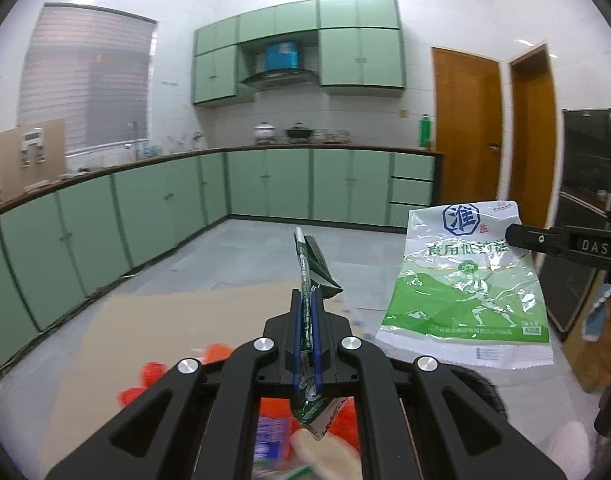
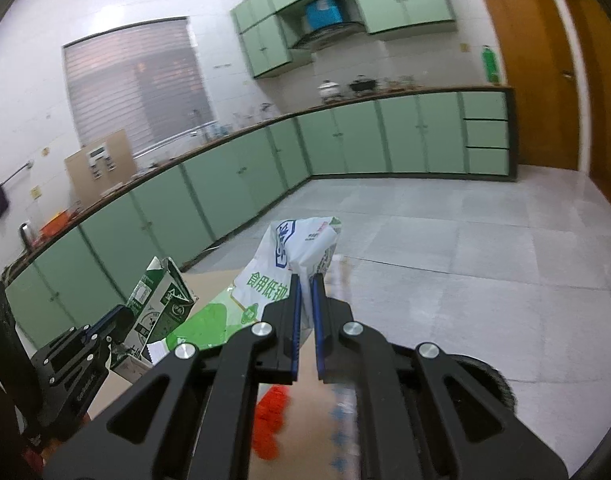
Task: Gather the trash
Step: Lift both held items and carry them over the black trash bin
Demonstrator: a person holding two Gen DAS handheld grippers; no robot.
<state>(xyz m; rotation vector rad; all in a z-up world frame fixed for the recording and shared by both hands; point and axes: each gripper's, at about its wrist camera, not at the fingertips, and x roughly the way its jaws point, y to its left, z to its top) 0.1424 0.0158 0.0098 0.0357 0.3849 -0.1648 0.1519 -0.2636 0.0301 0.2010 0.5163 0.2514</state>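
Two hand-held grippers, each carrying one piece of trash above a tan desk [image 1: 153, 320] in a kitchen with green cabinets [image 1: 265, 182]. The left gripper [image 1: 305, 312] is closed tight on a flattened dark green and white carton [image 1: 311, 268], which stands on edge between the blue-lined fingers [image 1: 296, 340] and projects both beyond the tips and back below them. The right gripper [image 2: 305, 292] is likewise clamped shut, pinching a fold of a crinkled white and green plastic bag [image 2: 297, 248] printed with a blue emblem; the bag hangs down and to the left of the fingertips. In the left wrist view the same bag [image 1: 465, 284] appears flat-on at right, held by its upper right edge, just right of the carton and apart from it. In the right wrist view the carton [image 2: 161, 300] and left gripper [image 2: 113, 316] sit at near left, the carton just beside the bag's lower corner; whether they touch cannot be told. Blurred red pieces [image 1: 153, 372] and a blue-printed wrapper [image 2: 341, 420] lie on the desk beneath the grippers. A grey tiled floor [image 2: 465, 240] stretches toward the far counter [image 1: 325, 146] and brown doors [image 1: 465, 120].
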